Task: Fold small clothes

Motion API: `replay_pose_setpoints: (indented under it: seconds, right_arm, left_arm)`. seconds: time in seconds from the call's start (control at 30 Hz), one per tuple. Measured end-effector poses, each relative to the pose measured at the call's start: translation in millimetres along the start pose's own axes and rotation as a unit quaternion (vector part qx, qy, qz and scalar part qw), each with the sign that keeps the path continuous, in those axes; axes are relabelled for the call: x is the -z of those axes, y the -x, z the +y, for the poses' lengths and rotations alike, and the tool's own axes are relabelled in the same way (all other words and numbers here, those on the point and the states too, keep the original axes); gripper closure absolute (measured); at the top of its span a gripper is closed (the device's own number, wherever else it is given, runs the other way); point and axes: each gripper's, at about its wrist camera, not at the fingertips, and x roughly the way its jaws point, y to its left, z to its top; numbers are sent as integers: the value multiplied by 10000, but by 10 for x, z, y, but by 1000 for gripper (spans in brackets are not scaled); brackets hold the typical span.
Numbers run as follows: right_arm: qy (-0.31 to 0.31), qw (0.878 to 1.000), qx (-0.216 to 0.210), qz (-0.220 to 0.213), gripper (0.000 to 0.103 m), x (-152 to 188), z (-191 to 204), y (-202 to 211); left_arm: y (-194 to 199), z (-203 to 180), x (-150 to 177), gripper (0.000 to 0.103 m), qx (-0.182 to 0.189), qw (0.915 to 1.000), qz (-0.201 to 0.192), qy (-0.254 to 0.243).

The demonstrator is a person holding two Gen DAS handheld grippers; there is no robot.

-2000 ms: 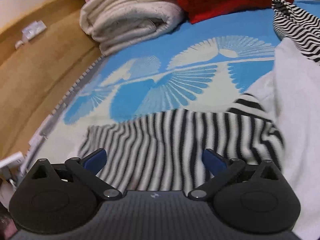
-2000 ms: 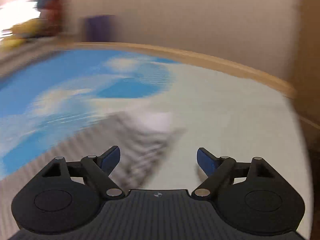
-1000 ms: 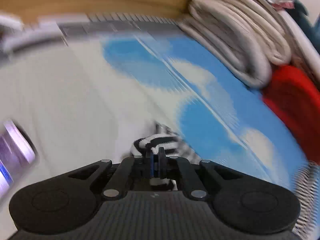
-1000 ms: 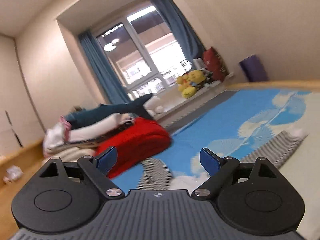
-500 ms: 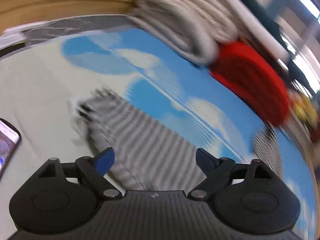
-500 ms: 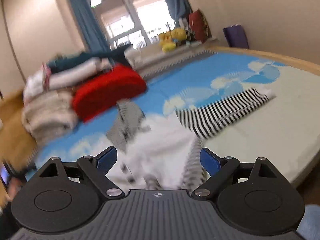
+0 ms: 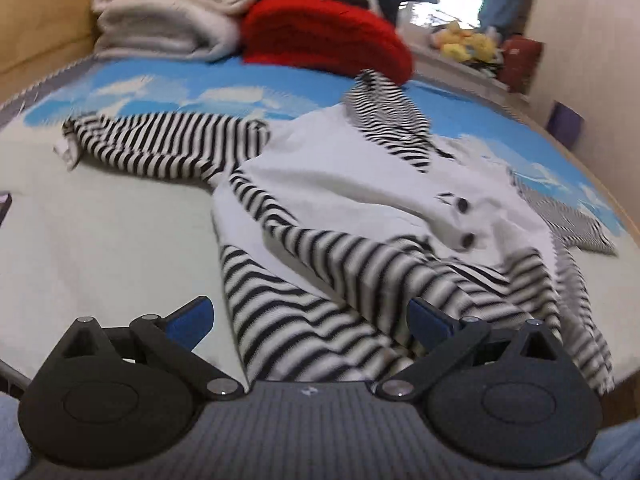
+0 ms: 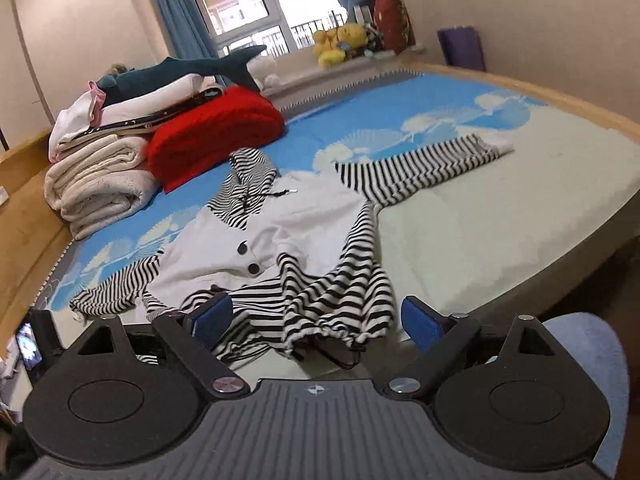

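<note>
A small white garment with black-and-white striped sleeves, hood and hem (image 7: 352, 184) (image 8: 280, 232) lies spread on the bed, front up, two dark buttons showing. Its sleeves stretch out to each side, the left sleeve (image 7: 160, 140) and the right sleeve (image 8: 420, 168). The hem (image 8: 340, 300) is rumpled near the bed's front edge. My left gripper (image 7: 310, 320) is open and empty, just above the striped hem. My right gripper (image 8: 316, 320) is open and empty, in front of the hem.
Folded cream blankets (image 8: 96, 184) and a red folded blanket (image 8: 212, 136) are stacked at the back left of the bed. A phone (image 8: 30, 344) stands at the left edge. The wooden bed frame (image 8: 24, 216) runs along the left. Plush toys (image 8: 340, 40) sit on the windowsill.
My left gripper, shut on the left sleeve cuff a second ago, has opened and pulled back toward the hem. My right gripper swung from looking up at the room down toward the garment's hem.
</note>
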Motion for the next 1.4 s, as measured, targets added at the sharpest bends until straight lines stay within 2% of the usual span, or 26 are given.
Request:
replay_pose_setpoints:
  seconds: [0.07, 0.23, 0.4, 0.53, 0.67, 0.77, 0.9, 1.03, 1.13, 1.2, 1.3, 1.4]
  right_arm:
    - [107, 9998, 62, 156, 11, 95, -6, -78]
    - [-86, 9983, -107, 566, 11, 259, -79, -273]
    - [264, 9939, -170, 1061, 11, 355, -39, -654]
    - [818, 9840, -278, 1558, 11, 434, 59, -1034]
    - [1164, 9775, -225, 1747, 11, 526, 133, -1256]
    - [1549, 9671, -154, 2011, 11, 629, 204, -1353]
    - [1580, 9650, -40, 2095, 11, 691, 212, -1477]
    - [1301, 9738, -113, 1861, 11, 611, 170, -1514]
    - [1216, 9796, -153, 1590, 11, 571, 129, -1508]
    - [1174, 9815, -160, 1506, 11, 579, 80, -1514]
    - [1136, 9803, -209, 1603, 11, 628, -3, -1564]
    - [1117, 9824, -13, 1497, 11, 620, -79, -1617]
  left_arm:
    - [121, -16, 104, 0, 91, 9998, -165, -78]
    - [363, -102, 332, 0, 108, 9983, -416, -394]
    - [439, -232, 511, 0, 290, 9961, -86, -828]
    - [410, -329, 627, 0, 450, 9938, 60, -1017]
    - [353, -377, 751, 0, 551, 9914, 209, -1167]
    - [253, -475, 772, 0, 618, 9868, 453, -1428]
    - [174, -562, 779, 0, 691, 9840, 593, -1528]
    - [201, -560, 794, 0, 660, 9851, 494, -1506]
    - [175, -516, 790, 0, 501, 9867, 516, -1460]
    - [145, -466, 769, 0, 439, 9884, 575, -1337]
    - [126, -378, 732, 0, 396, 9912, 648, -1082]
    - [61, -289, 681, 0, 322, 9931, 755, -843]
